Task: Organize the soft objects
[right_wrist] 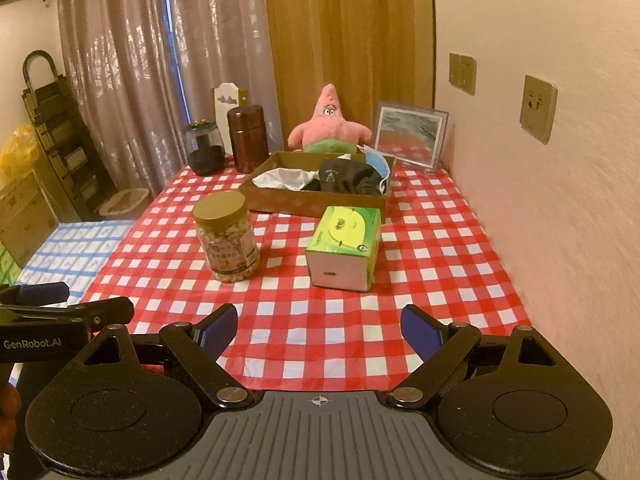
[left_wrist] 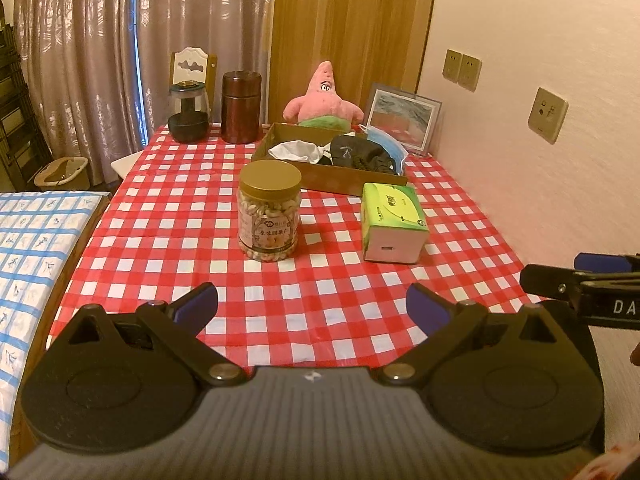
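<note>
**Both claws released above the near edge of the counter**

My left claw (left_wrist: 312, 308) stands wide apart with nothing between its blue pads, over the red-and-white checked counter (left_wrist: 180, 216). My right claw (right_wrist: 319, 330) is released the same way, empty, just to the right of the left one.

Ahead of me, near the middle, a jar of nuts (left_wrist: 269, 210) with a gold lid stands upright on the left, and a green tissue box (left_wrist: 392, 222) lies to its right, apart from it. Behind them sits a brown cardboard tray (left_wrist: 352, 182). In it lie a white cloth (left_wrist: 298, 150) at the left, a dark garment (left_wrist: 358, 154) in the middle and a blue face mask (left_wrist: 390, 146) over the right rim. A pink star plush (left_wrist: 322, 100) sits upright at the far edge, just behind the tray, outside it.
</note>
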A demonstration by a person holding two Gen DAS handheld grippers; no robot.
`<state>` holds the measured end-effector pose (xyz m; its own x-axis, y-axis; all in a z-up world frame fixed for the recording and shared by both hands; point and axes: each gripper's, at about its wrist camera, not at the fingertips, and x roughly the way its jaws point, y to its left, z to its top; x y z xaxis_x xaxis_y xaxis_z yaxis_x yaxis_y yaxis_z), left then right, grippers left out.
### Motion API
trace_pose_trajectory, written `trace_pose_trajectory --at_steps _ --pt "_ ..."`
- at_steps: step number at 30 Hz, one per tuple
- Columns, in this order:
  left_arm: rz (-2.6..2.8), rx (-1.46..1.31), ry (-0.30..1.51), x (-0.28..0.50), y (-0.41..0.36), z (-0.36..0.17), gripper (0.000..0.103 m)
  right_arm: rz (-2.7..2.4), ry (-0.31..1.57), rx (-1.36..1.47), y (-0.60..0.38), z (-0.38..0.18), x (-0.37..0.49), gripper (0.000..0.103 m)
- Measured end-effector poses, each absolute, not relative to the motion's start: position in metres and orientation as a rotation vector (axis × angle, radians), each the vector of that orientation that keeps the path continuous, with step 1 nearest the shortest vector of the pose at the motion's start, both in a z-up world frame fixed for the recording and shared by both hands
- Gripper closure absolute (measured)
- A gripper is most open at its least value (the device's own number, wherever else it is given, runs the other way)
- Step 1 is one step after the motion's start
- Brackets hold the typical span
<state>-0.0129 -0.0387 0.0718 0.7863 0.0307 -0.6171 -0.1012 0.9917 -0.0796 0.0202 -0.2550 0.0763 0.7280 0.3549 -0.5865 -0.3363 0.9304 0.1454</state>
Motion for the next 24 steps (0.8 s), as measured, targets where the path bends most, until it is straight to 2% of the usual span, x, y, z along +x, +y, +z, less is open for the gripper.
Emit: trace_pose_trajectory --at_steps 24 --pt "0.065 -0.124 0.664 -0.0125 -0.044 0.0738 0.003 0.386 0.637 0.015 -0.2507 0.0762 0.0162 0.015"
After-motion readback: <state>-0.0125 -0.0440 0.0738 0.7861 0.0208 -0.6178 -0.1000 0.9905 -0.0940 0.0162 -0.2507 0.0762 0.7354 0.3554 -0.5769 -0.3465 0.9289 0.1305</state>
